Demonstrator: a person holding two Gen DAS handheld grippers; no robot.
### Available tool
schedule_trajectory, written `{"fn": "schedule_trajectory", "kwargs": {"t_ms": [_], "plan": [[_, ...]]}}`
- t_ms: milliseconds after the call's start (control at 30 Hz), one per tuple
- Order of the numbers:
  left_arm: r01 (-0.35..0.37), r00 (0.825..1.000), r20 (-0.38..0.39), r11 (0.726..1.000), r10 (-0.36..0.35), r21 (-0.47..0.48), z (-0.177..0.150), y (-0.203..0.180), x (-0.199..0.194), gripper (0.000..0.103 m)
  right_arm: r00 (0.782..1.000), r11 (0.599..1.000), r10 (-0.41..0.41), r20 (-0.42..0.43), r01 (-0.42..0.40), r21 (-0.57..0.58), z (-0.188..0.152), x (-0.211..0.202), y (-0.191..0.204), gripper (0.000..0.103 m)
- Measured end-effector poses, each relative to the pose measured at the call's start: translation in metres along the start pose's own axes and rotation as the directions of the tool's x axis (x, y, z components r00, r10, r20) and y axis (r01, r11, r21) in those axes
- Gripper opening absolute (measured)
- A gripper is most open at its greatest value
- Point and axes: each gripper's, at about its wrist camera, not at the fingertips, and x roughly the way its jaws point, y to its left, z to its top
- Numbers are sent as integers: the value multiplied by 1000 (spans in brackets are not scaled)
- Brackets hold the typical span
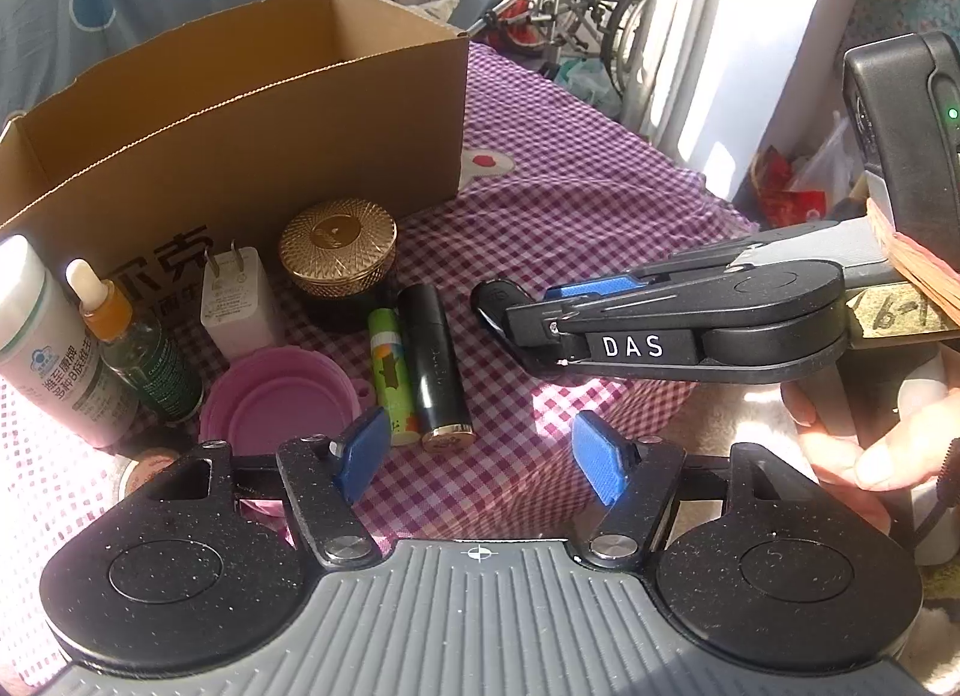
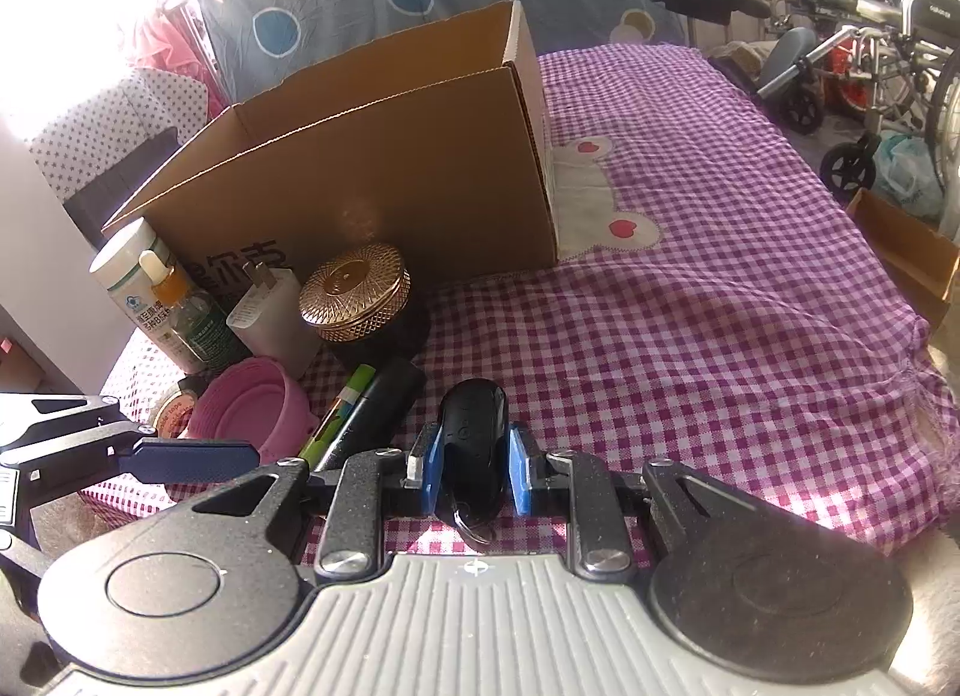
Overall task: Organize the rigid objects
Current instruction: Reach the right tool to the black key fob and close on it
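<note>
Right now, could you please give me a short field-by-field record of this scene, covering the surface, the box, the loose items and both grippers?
surface: purple checked cloth
container: open cardboard box, upright at the back
items in front of box: white bottle, dropper bottle, white charger, gold-lidded jar, pink cup, green tube, black tube
right gripper: pads pressing a black key fob
left gripper: open, nothing between the pads
</note>
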Motion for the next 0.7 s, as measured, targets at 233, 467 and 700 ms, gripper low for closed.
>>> {"fn": "schedule_trajectory", "kwargs": {"t_ms": [233,467,700], "plan": [[48,999,-12,998,-48,37,10,-19,10,55,1000,988,30,6,-31,152,-8,-16,-37,24],[86,996,-44,992,-82,89,26,-38,32,48,995,963,96,-2,-93,253,-3,-17,-56,25],[118,990,-90,991,-113,58,38,-43,54,41,989,943,142,-30,-126,308,1,-14,-69,25]]}}
